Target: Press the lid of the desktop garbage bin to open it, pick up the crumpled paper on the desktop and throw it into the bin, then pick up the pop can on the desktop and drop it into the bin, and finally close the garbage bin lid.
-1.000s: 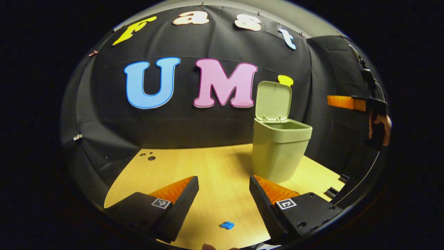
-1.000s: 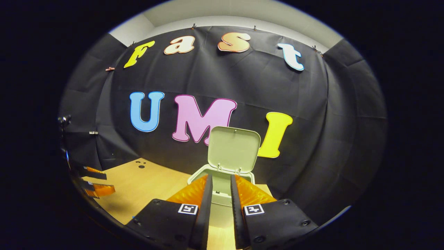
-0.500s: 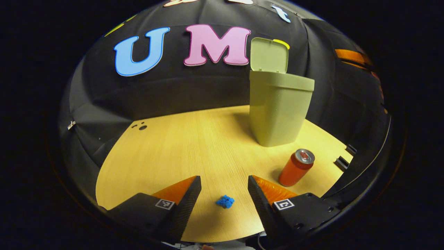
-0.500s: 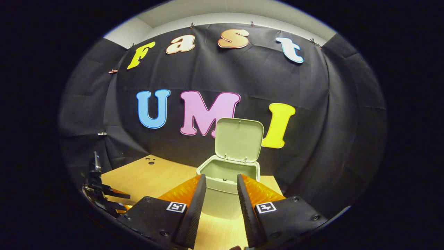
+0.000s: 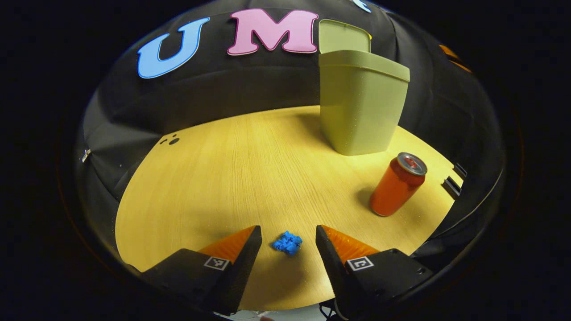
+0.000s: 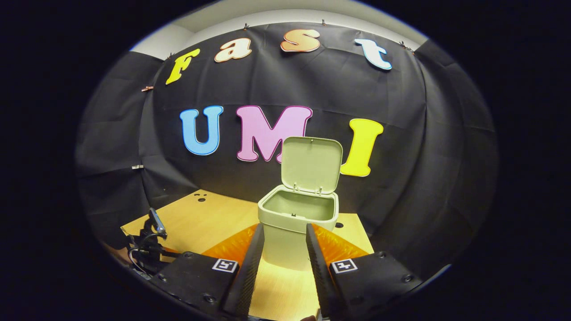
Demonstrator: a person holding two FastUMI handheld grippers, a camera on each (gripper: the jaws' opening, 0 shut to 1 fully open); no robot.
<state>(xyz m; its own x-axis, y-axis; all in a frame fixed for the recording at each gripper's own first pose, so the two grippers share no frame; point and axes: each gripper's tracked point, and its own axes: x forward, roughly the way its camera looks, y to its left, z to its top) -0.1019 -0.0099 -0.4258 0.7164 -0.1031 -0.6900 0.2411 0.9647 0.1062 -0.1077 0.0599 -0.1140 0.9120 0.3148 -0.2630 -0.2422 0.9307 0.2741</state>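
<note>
Task status: the garbage bin (image 6: 298, 223) stands on the wooden desktop (image 5: 214, 178) with its lid (image 6: 311, 164) raised upright on the rear hinge, so the opening step reads as complete. The right gripper view looks down into the bin; the part of the interior that shows holds nothing. Three steps remain — paper into the bin, can into the bin, lid closed.

Crumpled paper: the small blue crumpled paper (image 5: 287, 242) lies on the desktop near the front edge. In the left gripper view it sits directly ahead of the left gripper (image 5: 285, 238), in line with the gap between the two fingertips and roughly centred between them. The jaws are spread wide, with clear space on each side of the paper; neither finger touches it. Whether the fingertips are already down at desktop height cannot be judged from this view. Judgement: the step in hand is the approach to the paper, with the grasp not yet made.

Pop can: the orange pop can (image 5: 397, 184) stands upright on the desktop, near the bin and on its near side, well apart from the paper.

Right gripper (image 6: 281, 249): held above the desktop, aimed at the bin front. Its jaws stand partly open and hold nothing — the bin wall shows through the gap.
</note>
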